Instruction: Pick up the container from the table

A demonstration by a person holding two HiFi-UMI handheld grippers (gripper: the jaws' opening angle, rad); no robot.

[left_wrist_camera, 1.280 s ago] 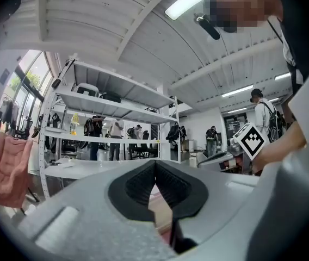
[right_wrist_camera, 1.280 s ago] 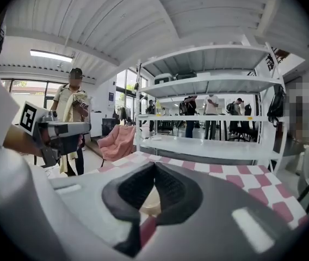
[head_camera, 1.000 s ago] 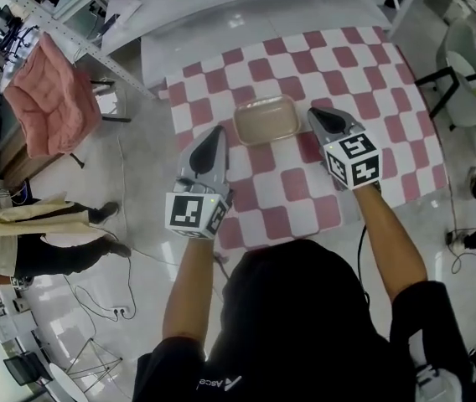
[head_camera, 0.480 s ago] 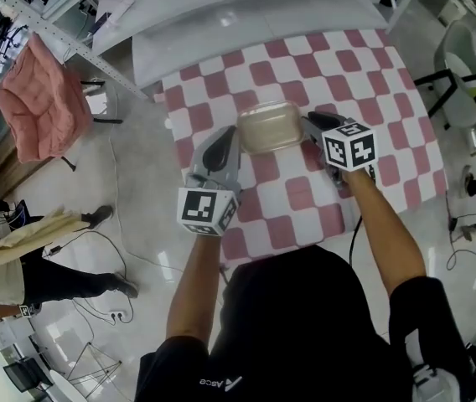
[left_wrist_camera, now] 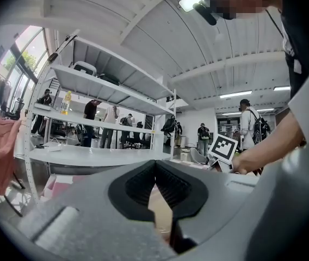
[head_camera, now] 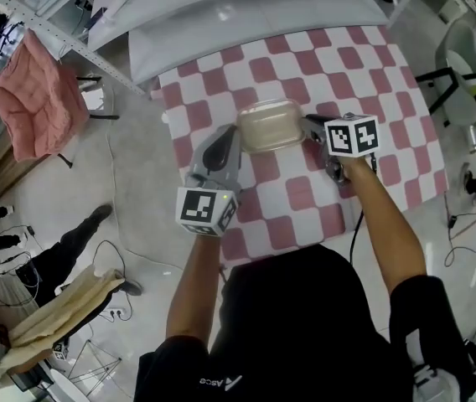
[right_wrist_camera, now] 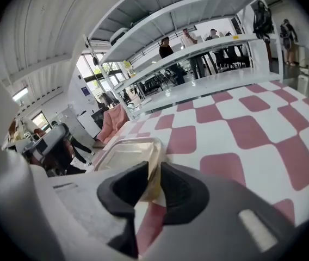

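Note:
A shallow beige container (head_camera: 269,126) lies over the pink-and-white checked table (head_camera: 372,65), between my two grippers. My left gripper (head_camera: 234,135) is shut on its left rim, and my right gripper (head_camera: 307,124) is shut on its right rim. In the left gripper view the jaws of the left gripper (left_wrist_camera: 157,186) pinch a beige edge of the container (left_wrist_camera: 162,213). The right gripper view has the right gripper (right_wrist_camera: 155,173) clamped on the rim of the container (right_wrist_camera: 124,154), with the table (right_wrist_camera: 241,129) beyond. Whether the container is off the cloth I cannot tell.
A long white bench (head_camera: 246,15) runs along the table's far edge. A chair with a pink cushion (head_camera: 33,90) stands on the floor at the left, near a person's legs (head_camera: 79,233) and cables. Chairs (head_camera: 464,99) stand at the right.
Both grippers moved inward to the container's two ends and shut on its rim. The person on the floor at the left has walked toward the lower left.

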